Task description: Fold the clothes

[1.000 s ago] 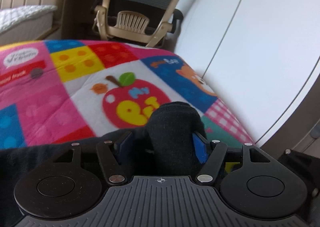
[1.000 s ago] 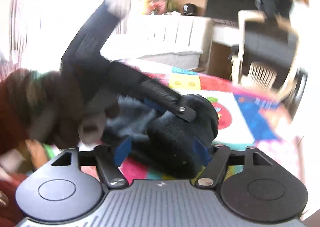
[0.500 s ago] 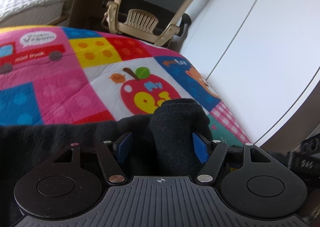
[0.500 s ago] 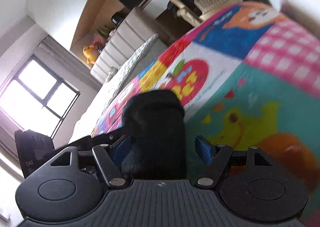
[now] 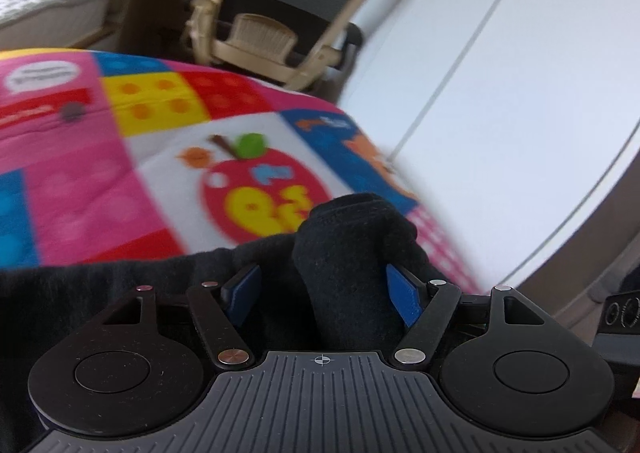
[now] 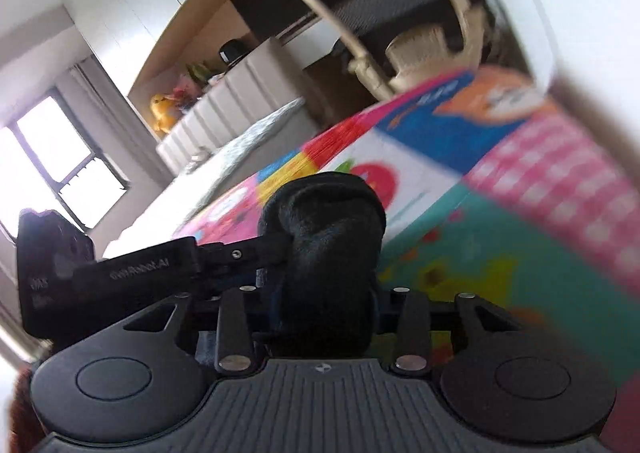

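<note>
A black fleece garment (image 5: 348, 253) bunches up between the blue pads of my left gripper (image 5: 324, 293); its jaws stand apart with cloth between them, and more black cloth spreads to the left. In the right wrist view my right gripper (image 6: 324, 301) is shut on a thick fold of the same black garment (image 6: 328, 237). The left gripper's body (image 6: 120, 273) shows at the left, close beside that fold. Both hold the cloth over a colourful play mat (image 5: 160, 165).
The play mat (image 6: 500, 245) has bright squares with an apple picture. A beige office chair (image 5: 272, 29) stands behind it, next to a white wardrobe wall (image 5: 500, 73). A bed (image 5: 44, 9) lies at the far left. A window (image 6: 48, 161) is at the left.
The right gripper's jaws have closed tighter on the black fold, and its view has swung. The left gripper has come close beside it. The left view has shifted slightly.
</note>
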The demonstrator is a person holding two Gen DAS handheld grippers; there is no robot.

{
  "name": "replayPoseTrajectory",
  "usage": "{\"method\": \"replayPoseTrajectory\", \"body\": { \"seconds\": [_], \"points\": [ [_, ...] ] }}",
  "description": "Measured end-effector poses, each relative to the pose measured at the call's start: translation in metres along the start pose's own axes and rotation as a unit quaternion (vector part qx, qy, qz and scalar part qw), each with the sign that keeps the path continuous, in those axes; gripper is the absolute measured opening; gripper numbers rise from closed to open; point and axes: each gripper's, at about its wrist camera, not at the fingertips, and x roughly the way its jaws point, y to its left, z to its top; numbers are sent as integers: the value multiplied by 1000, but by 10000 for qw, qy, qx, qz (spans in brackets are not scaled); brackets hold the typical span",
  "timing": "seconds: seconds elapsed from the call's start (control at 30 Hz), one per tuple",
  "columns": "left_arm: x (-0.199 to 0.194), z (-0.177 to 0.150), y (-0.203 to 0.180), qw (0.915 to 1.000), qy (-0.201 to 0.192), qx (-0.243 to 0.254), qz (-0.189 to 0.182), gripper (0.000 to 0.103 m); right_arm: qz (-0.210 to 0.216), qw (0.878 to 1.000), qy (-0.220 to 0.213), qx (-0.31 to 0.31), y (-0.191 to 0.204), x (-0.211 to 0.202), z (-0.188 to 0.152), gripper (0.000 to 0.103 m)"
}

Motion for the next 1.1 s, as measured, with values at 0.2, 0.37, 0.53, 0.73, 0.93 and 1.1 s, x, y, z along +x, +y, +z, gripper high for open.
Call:
{"method": "replayPoseTrajectory", "body": {
  "seconds": [0.2, 0.37, 0.53, 0.73, 0.93, 1.1],
  "points": [
    [-5, 0, -5, 9999, -108, -34, 45, 79, -923, 9835, -174, -1546, 30, -12, -4, 40],
    [-27, 7, 3, 9992, -317, -126, 207, 85, -1279, 9471, -308, -2929, 76, -4, -28, 42],
    [-39, 14, -13, 9986, -500, 111, 148, 86, -1417, 9167, -375, -3717, 104, 3, -47, 43],
    [-30, 15, -30, 9978, -447, 421, 254, 88, -1209, 8960, -383, -4255, 119, 2, -63, 45],
    [-26, 6, -17, 9973, -390, 396, 476, 90, -542, 9233, -264, -3793, 106, -12, -50, 53],
    [-40, 1, 3, 9960, -478, 281, 694, 92, 119, 9537, -243, -2997, 87, -32, -28, 65]
  ]
}}
